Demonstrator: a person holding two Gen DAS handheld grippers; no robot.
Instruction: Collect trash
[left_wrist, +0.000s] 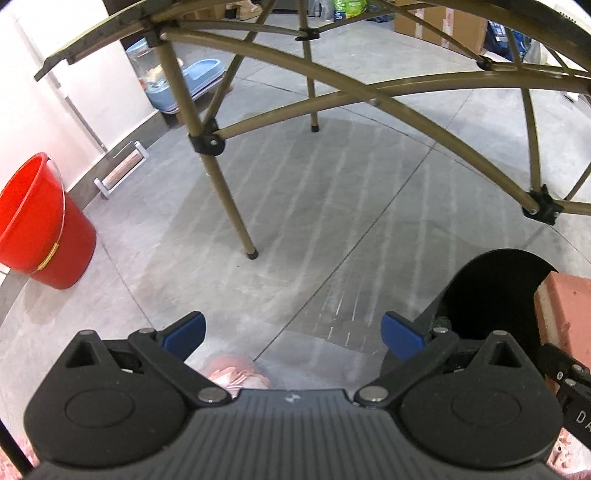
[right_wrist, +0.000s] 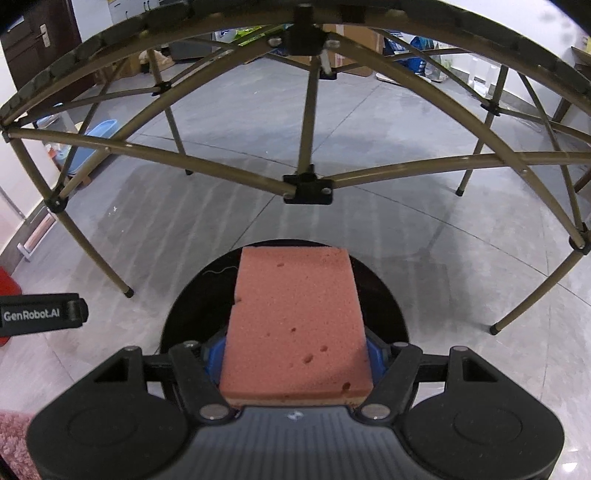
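Right gripper (right_wrist: 295, 356): blue pads pinch a pink rectangular sponge (right_wrist: 297, 328) from both sides, low centre of the right wrist frame. Sponge sticks forward past the fingertips, flat face up, pale layer along its near edge. Directly under it a round black bin opening (right_wrist: 384, 295), sponge over the middle of it.

Left gripper (left_wrist: 293, 332): blue-tipped fingers (left_wrist: 184, 330) spread wide, nothing between them, only grey tiled floor (left_wrist: 314, 221) beyond. In the left wrist frame the sponge (left_wrist: 565, 314) shows at the right edge, well right of the left fingertips, with the black bin (left_wrist: 491, 291) just beside it. Small pinkish crumpled thing (left_wrist: 236, 373) on the floor low centre, partly hidden behind the gripper body; cannot tell what it is.

Further out: olive-tan folding table frame (right_wrist: 306, 184) of metal tubes with black joints arching across the upper half of both views. Red plastic bucket (left_wrist: 40, 225) with a wire handle at left edge, against the white wall. Light blue plastic tub (left_wrist: 199, 74) upper left.
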